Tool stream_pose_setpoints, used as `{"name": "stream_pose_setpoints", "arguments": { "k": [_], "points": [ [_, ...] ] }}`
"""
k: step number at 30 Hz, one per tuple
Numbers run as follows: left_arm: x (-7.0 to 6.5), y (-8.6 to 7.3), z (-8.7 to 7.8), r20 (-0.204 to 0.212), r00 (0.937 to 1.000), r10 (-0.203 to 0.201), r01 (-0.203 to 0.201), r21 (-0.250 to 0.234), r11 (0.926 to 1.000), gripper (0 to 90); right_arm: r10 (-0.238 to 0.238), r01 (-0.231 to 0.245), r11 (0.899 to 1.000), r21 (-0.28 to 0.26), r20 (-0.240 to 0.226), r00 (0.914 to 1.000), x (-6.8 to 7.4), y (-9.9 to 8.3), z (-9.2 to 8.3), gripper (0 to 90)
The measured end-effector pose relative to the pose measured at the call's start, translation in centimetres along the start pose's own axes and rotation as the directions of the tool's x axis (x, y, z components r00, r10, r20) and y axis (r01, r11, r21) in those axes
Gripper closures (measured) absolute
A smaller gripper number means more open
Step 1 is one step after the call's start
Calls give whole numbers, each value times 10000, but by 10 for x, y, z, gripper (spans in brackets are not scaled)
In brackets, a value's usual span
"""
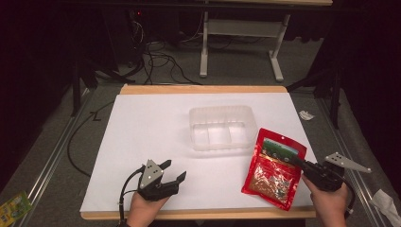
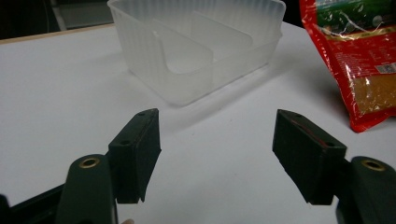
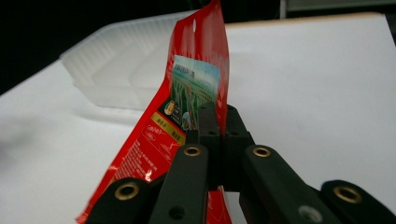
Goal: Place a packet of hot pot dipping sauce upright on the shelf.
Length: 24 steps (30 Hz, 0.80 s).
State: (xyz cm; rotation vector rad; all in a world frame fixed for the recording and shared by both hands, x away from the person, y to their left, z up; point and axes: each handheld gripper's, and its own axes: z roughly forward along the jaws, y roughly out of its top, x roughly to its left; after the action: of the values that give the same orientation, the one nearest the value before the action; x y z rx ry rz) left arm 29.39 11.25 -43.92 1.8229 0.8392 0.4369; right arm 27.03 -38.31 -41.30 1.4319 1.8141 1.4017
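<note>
right claw (image 3: 219, 123) pinches the red pouch (image 1: 274, 168) by its right edge; left claw (image 1: 174, 171) spread, well apart.

The left half of the tabletop (image 1: 142, 127) is bare, so a tool can pass there freely. In the middle toward the far side stands a clear plastic tray (image 1: 221, 127). Just beside it, at the right near side, a red pouch (image 1: 275, 165) blocks the way.
</note>
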Motion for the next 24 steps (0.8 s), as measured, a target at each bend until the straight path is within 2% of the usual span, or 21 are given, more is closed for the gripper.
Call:
{"name": "stream_pose_setpoints", "arguments": {
  "k": [5, 9, 12, 15, 17, 20, 21, 24],
  "points": [
    [0, -1, 0, -51, 10000, -3, 3, 3, 10000, 327, -678, 617, 9948, -815, -737, 9950, 25, 15, -11, 900],
    [2, -2, -4, -123, 9999, -38, 37, -25, 10000, 327, -1108, 966, 9881, -1195, -1185, 9868, 43, 23, -11, 900],
    [3, -3, -6, -161, 9998, -110, 109, -86, 9999, 323, -1489, 1279, 9819, -1395, -1521, 9771, 54, 28, -10, 900],
    [4, -4, -8, -152, 9998, -143, 140, -155, 9998, 316, -1909, 1625, 9741, -1575, -1862, 9638, 64, 32, -7, 900],
    [4, -4, -9, -118, 9998, -173, 170, -228, 9996, 311, -2024, 1683, 9707, -1717, -2055, 9575, 70, 35, -4, 900],
    [5, -5, -9, -43, 9998, -198, 196, -251, 9995, 303, -2294, 1923, 9646, -1803, -2148, 9493, 77, 41, 1, 900],
    [5, -5, -9, -43, 9998, -198, 196, -251, 9995, 301, -2294, 1923, 9646, -1803, -2148, 9493, 77, 41, 1, 900],
    [4, -3, -6, 269, 9987, -442, 454, -465, 9979, 297, -2466, 2028, 9603, -1918, -2424, 9383, 83, 45, 9, 900]
  ]
}}
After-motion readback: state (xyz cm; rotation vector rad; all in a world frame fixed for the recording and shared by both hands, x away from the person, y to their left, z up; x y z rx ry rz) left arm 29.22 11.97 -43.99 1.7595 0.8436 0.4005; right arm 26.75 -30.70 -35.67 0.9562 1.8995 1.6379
